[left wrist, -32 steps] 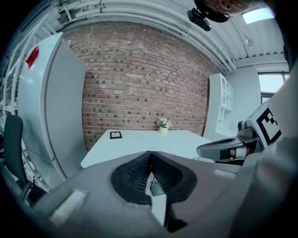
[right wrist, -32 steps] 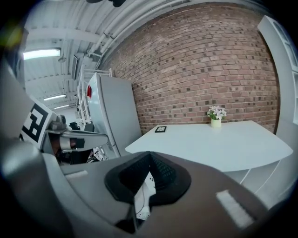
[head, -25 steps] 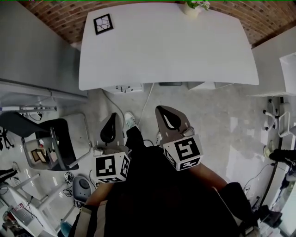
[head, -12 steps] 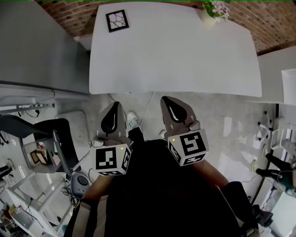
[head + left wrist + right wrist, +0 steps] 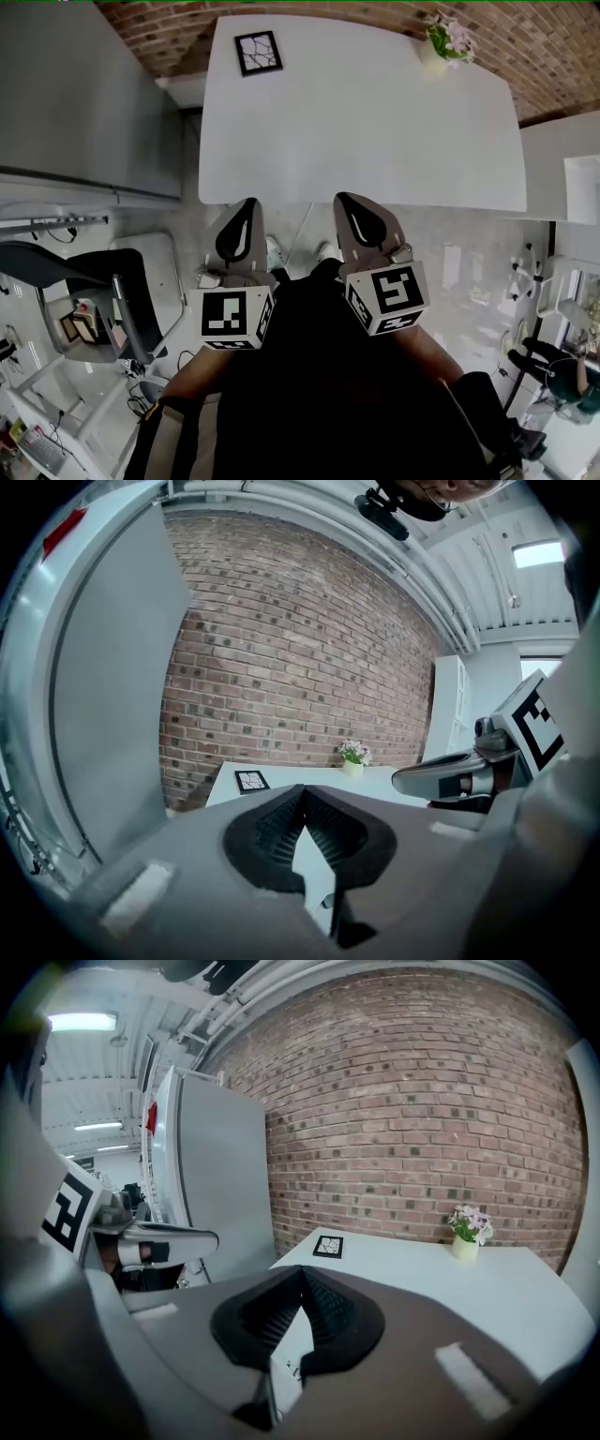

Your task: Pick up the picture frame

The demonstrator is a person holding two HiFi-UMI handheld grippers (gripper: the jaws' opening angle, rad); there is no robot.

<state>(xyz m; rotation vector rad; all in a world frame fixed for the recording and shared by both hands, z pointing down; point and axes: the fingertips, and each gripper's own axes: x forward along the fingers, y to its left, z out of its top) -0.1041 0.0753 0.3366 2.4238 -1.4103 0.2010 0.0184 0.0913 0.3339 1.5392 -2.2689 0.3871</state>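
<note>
A small black picture frame (image 5: 258,52) with a white cracked pattern lies flat at the far left corner of the white table (image 5: 366,141); it also shows as the picture frame (image 5: 251,781) in the left gripper view and the picture frame (image 5: 328,1247) in the right gripper view. My left gripper (image 5: 246,208) and right gripper (image 5: 351,203) are side by side in front of the table's near edge, well short of the frame. Both are shut with nothing between the jaws.
A small pot of pink flowers (image 5: 442,42) stands at the table's far right corner. A brick wall (image 5: 412,1119) runs behind the table. A tall grey cabinet (image 5: 89,103) stands left of the table, with a black chair (image 5: 103,291) and clutter on the floor.
The table has drawn nearer in the head view and both grippers have come forward up to its near edge. The frame and flower pot sit lower in the picture. Jaws stay shut.
</note>
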